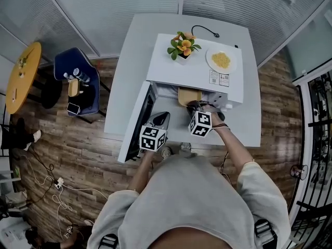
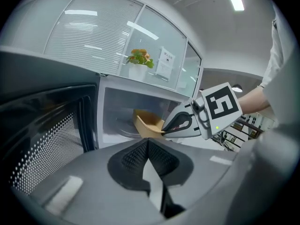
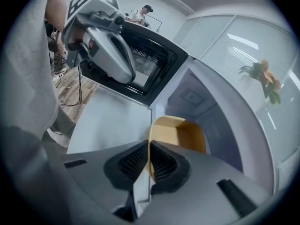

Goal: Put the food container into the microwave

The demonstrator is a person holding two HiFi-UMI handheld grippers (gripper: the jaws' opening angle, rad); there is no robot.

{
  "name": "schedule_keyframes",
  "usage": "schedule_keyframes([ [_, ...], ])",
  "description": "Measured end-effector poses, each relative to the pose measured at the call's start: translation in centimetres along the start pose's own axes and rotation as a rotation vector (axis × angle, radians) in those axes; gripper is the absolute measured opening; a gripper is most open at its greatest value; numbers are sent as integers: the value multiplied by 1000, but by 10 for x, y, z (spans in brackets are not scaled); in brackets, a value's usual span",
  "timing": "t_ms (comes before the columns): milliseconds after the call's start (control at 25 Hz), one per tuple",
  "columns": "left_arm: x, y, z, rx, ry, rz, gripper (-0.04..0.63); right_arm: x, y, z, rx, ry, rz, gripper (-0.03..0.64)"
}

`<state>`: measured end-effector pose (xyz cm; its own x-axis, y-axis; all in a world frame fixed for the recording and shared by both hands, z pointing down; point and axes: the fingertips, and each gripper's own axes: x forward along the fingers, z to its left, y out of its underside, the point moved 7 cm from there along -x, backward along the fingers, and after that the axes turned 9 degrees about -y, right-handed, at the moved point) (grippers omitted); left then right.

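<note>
Desk point(image 1: 120, 87): microwave point(image 1: 193, 70) open; right tool point(image 3: 149, 156) angled down toward 12 o'clock, clamping food container point(image 3: 180, 134) rim inside; left tool point(image 2: 147, 144) closed, empty.

Head view looks steeply down on the microwave point(image 1: 176, 74); both gripper views face its cavity closely

The microwave point(image 1: 192, 71) has a smooth white, faintly glossy shell; its door point(image 2: 42, 144) shows dark shiny glass over perforated metal mesh. The food container point(image 3: 180, 132) looks matt tan. The left gripper point(image 2: 148, 142) and right gripper point(image 3: 149, 143) are matt grey plastic with ribbed black pads point(image 3: 133, 161)
</note>
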<state>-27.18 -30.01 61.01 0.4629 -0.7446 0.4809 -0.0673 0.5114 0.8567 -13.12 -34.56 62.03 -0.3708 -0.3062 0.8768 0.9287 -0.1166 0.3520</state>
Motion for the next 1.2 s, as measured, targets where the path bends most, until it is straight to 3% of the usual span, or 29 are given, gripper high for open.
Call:
schedule_keyframes([
  [560, 5, -5, 9, -2, -23, 7, 11, 20, 5, -44, -1, 56, 38, 25],
  [1200, 16, -8, 6, -1, -7, 18, 11, 42, 13, -56, -1, 132, 80, 25],
])
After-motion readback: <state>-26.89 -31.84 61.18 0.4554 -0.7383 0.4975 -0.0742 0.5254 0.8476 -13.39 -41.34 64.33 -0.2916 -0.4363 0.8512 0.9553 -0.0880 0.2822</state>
